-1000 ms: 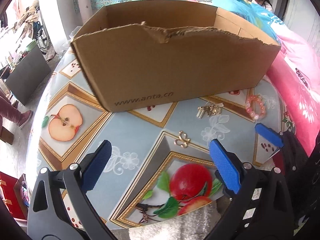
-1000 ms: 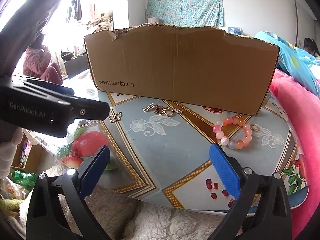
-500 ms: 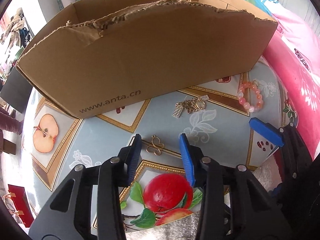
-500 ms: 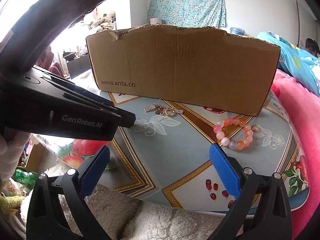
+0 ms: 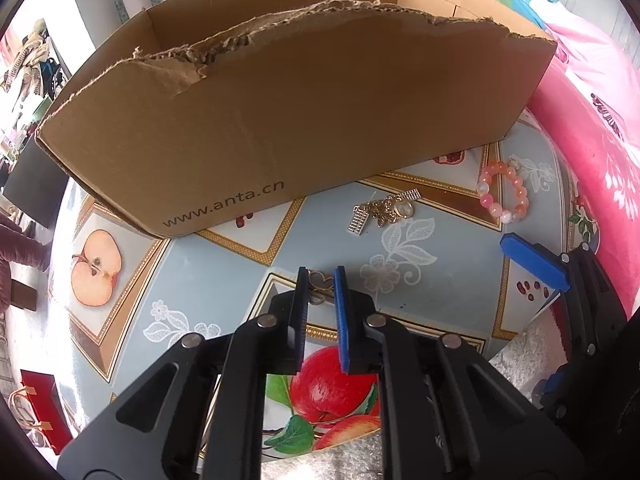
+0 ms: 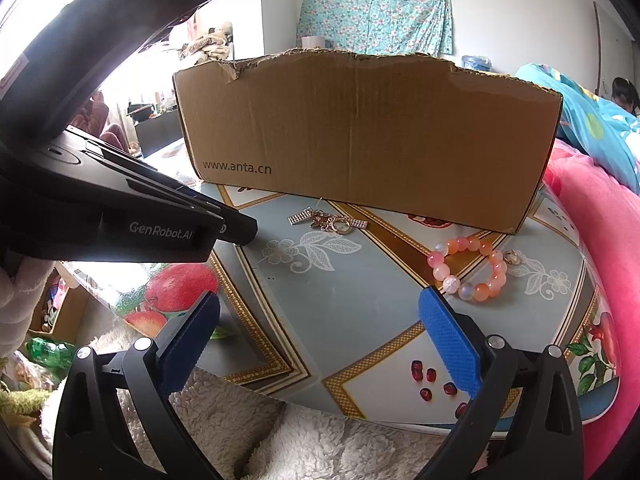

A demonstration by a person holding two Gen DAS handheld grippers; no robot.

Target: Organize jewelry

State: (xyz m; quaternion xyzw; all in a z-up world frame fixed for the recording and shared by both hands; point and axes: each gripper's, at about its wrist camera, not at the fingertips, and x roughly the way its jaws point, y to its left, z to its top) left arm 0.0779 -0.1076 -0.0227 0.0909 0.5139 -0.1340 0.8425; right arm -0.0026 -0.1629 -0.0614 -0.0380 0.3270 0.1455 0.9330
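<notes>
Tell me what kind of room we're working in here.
Probably a lived-in bedroom: pink bedding beside the fruit-patterned table, a floral cloth hung on the wall, and a cardboard box with jewelry in front.

You have one cardboard box (image 5: 304, 120), one pink bead bracelet (image 5: 503, 197), one gold butterfly charm (image 5: 320, 286), one tangled gold jewelry cluster (image 5: 382, 212), and two grippers.

white wall (image 6: 500, 8), floral curtain (image 6: 376, 16), pink bedding (image 6: 600, 232)

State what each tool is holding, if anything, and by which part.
The left tool, whose jaws have just been closing, pinches the small gold butterfly-shaped charm across its two sides. The right tool stands open and holds nothing.
</notes>
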